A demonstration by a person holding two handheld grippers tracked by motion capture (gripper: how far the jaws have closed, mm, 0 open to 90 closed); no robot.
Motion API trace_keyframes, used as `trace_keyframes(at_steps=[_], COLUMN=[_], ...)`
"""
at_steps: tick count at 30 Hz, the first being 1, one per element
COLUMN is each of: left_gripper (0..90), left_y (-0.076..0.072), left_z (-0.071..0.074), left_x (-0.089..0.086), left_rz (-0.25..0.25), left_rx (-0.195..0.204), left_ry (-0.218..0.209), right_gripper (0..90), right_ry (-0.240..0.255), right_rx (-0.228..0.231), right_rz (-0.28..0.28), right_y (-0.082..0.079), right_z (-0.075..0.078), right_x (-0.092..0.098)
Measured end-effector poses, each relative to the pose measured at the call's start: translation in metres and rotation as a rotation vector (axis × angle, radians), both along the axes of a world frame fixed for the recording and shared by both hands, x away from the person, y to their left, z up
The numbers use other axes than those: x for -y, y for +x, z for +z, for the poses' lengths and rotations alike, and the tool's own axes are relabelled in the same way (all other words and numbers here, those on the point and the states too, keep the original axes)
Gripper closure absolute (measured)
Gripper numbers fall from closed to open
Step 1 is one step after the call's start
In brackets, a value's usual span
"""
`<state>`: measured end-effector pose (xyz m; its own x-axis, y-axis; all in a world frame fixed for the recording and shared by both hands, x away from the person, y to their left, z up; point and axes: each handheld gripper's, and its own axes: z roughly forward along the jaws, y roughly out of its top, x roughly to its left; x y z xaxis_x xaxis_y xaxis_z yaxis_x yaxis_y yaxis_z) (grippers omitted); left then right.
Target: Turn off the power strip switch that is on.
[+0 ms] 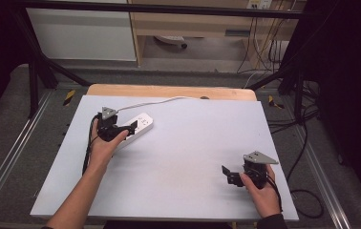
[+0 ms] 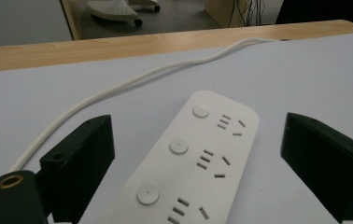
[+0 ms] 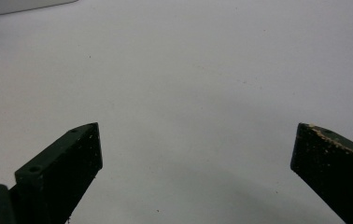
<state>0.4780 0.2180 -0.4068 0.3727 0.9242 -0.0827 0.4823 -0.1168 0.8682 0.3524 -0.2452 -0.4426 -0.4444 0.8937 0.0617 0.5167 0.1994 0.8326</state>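
The power strip lies at the desk's far left, between the released left hand-held gripper's jaws. Centre them across its width before squeezing. The right hand-held gripper idles, released.

High view dim, soft, slightly grainy; room corners fall to near black. Pale table evenly lit from above, faint shadows beside hands. Left gripper view sharp on power strip, no glare. Right gripper view murky (jaws nearly silhouettes), grey cast.
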Motion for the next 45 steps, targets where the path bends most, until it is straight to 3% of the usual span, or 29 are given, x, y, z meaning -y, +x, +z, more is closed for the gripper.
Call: trace_keyframes(at_steps=[6,13,27,45], left_gripper=[7.7,7.6,7.3,7.4], left_y=[-0.011,-0.031,-0.076,-0.125], left_z=[0.003,0.010,0.026,0.019], left_x=[0.006,0.002,-0.031,-0.076], left_rz=[-0.066,-0.117,-0.117,-0.082], left_rx=[-0.043,-0.005,0.022,0.039], left_ry=[-0.013,-0.037,-0.083,-0.097], right_gripper=[3.2,3.1,3.2,3.1], right_ry=[-0.001,-0.007,-0.012,-0.013], right_rx=[0.003,-0.001,-0.002,-0.005], right_rz=[-0.003,-0.002,-0.001,-0.004], right_y=[0.000,-0.001,0.000,0.000], right_z=[0.001,0.001,0.000,-0.001], right_x=[0.001,-0.001,-0.001,-0.002])
